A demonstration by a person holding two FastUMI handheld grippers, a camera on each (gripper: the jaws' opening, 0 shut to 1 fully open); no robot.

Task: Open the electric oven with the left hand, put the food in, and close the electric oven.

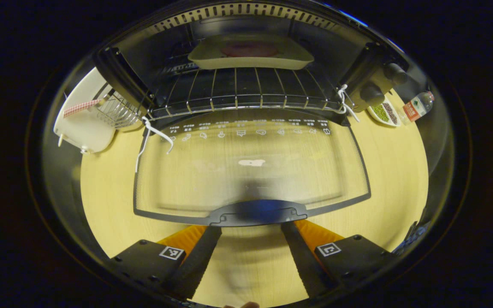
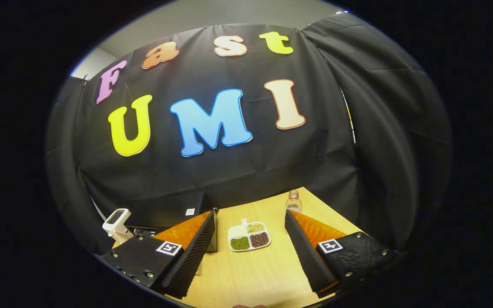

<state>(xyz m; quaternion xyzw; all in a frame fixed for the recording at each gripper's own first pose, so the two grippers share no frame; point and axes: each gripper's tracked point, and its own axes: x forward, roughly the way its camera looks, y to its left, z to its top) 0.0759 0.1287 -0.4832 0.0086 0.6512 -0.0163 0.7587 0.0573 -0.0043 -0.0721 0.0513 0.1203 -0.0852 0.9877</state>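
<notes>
A: Where did the left gripper (image 1: 250,239) stand, and why there?
B: It stood at the handle (image 1: 257,212) on the free edge of the oven door (image 1: 250,171), its fingers spread to either side; whether they touched the handle could not be told. The door lay folded down flat over the table (image 1: 105,188), probably so that the rack (image 1: 238,92) was open to reach.

A: Where was the food?
B: A pale tray (image 1: 250,53) with something reddish on it sat deep inside on the rack, so the door was likely the step left to do.

A: And the right gripper (image 2: 250,252)?
B: It hovered over the table, fingers apart and empty, aimed at a divided dish (image 2: 249,235) and a bottle (image 2: 293,201), seemingly kept out of the way
</notes>
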